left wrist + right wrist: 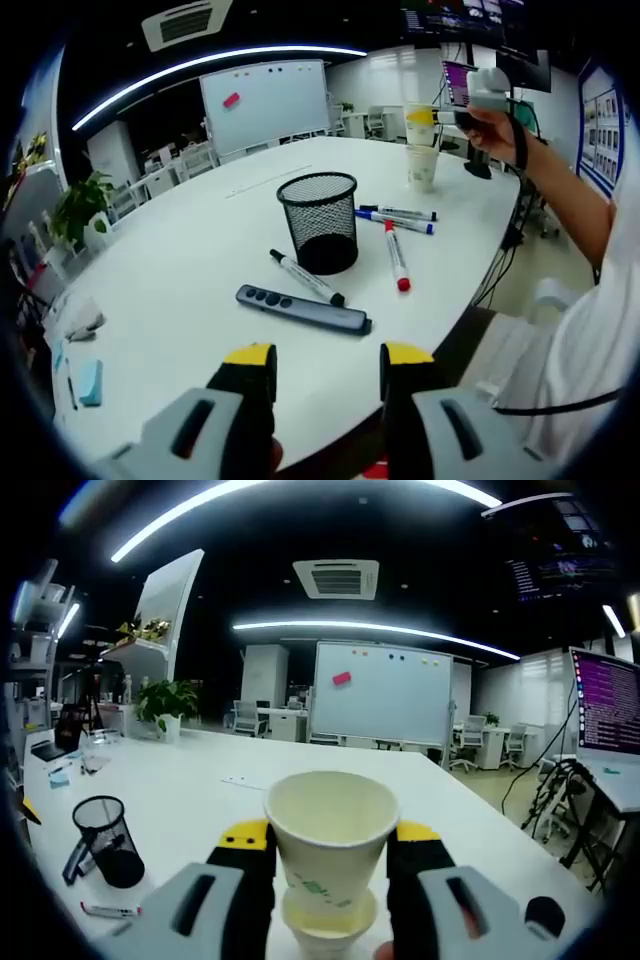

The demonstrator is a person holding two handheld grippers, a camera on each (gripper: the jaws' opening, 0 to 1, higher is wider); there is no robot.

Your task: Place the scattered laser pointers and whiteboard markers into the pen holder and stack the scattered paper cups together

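On the white table (200,250) stands a black mesh pen holder (320,220). In front of it lie a black-capped marker (305,277) and a grey laser pointer (302,308). To its right are a red marker (397,255) and two blue-capped markers (395,215). My left gripper (328,362) hovers open near the table's front edge, with nothing between its fingers. My right gripper (440,117) holds a paper cup (420,118) just above a second cup (422,167) standing on the table. In the right gripper view, that gripper (330,842) is shut on the upper cup (330,825), and the lower cup (328,922) sits below it.
The pen holder (108,840) and a marker (110,911) lie at the lower left of the right gripper view. A blue notepad (88,380) and a potted plant (82,205) sit at the table's left. A person's arm (565,195) reaches in from the right. A whiteboard (265,100) stands behind.
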